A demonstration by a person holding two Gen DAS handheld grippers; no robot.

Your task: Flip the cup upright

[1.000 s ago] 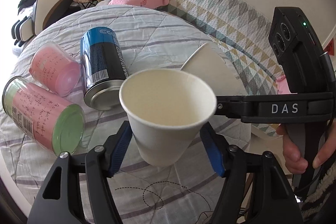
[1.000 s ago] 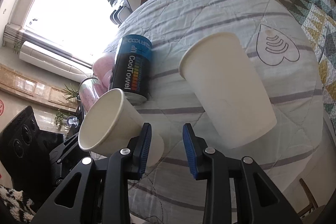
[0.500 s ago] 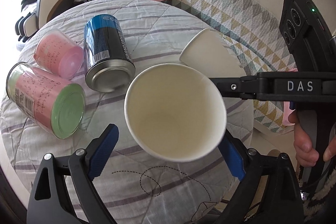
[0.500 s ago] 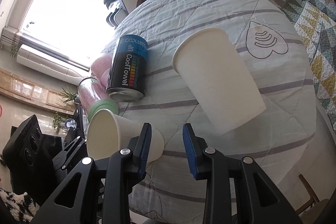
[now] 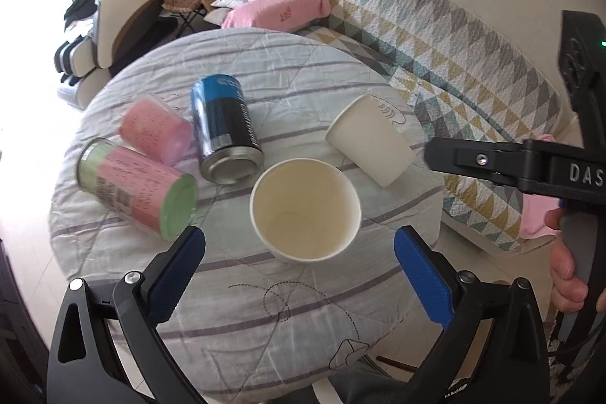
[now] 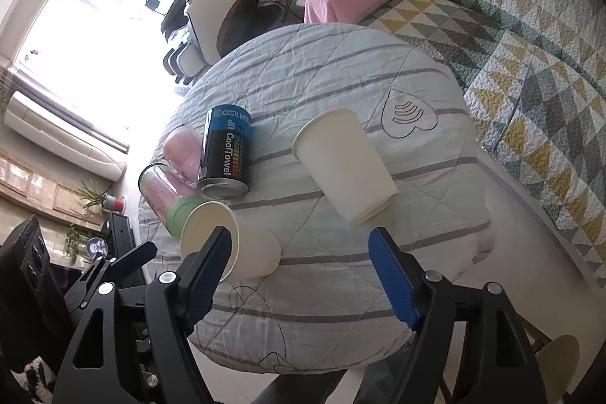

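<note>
A white paper cup (image 5: 305,209) stands upright on the round table, mouth up, just beyond my open left gripper (image 5: 299,265); it also shows in the right wrist view (image 6: 242,247). A second white paper cup (image 5: 369,148) lies on its side to the right, mouth toward the table's front right edge; it also shows in the right wrist view (image 6: 344,165). My right gripper (image 6: 299,277) is open and empty, hanging above the table in front of the lying cup. Its black body (image 5: 530,165) shows in the left wrist view.
A blue and black can (image 5: 225,129), a pink container (image 5: 155,129) and a pink tube with a green cap (image 5: 138,190) lie on the table's left side. The table (image 5: 265,309) has a striped quilted cover. A quilted sofa (image 5: 454,63) stands behind on the right.
My left gripper opened, let go of the upright cup on the table and drew back. My right gripper opened from shut and pulled back.
</note>
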